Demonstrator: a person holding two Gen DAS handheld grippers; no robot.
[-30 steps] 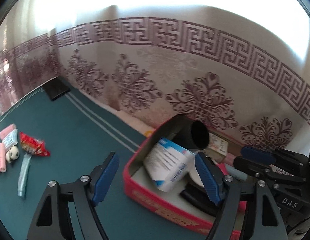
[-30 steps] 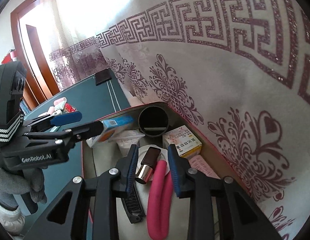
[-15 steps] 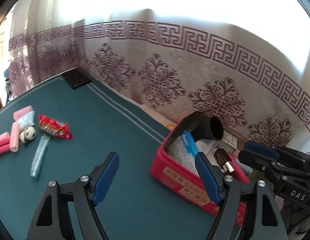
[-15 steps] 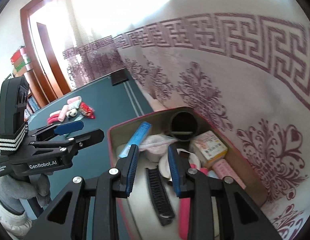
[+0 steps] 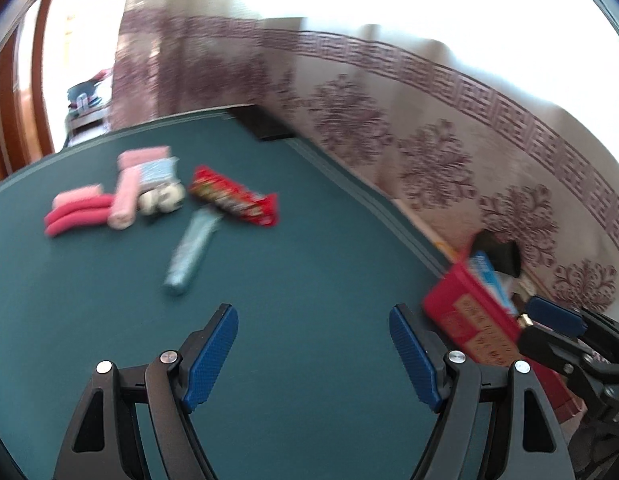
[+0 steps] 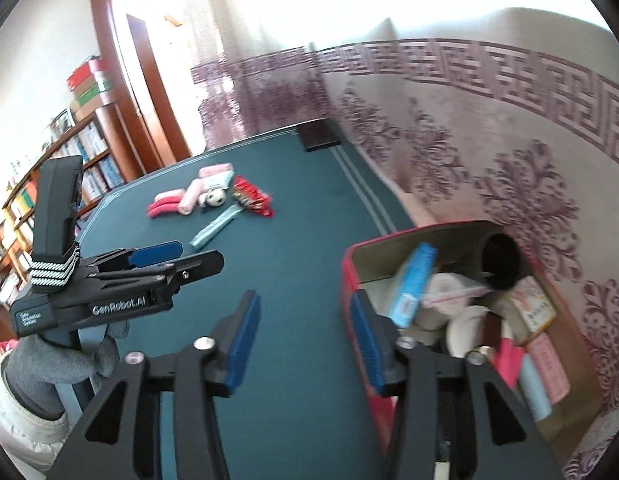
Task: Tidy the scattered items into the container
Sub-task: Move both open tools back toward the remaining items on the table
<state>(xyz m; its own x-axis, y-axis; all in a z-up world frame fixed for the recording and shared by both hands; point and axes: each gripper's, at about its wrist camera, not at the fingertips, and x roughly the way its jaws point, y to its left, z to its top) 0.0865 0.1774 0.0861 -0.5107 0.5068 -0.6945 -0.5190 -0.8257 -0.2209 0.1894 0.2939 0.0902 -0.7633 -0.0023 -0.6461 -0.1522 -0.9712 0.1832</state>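
Jaws on both grippers hold nothing: left gripper (image 5: pixel 313 354) spread wide, right gripper (image 6: pixel 305 346) opening beside the box (image 6: pixel 351 264). Tube (image 5: pixel 191 250) lies ahead of the left jaws; I'd straddle it across its width.

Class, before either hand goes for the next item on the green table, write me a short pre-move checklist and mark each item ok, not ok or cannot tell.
1. Left tongs empty, jaws apart: ok.
2. Right tongs empty: ok, jaws opening, nothing between them.
3. Items left to tidy: not ok; the pale blue tube, red snack packet, panda toy and pink rolls lie on the green table.
4. Path from the left tongs to the tube: ok, only bare cloth between.
5. Room in the red box: cannot tell; already crowded.
6. Sharp view: not ok, the left wrist view is blurred.
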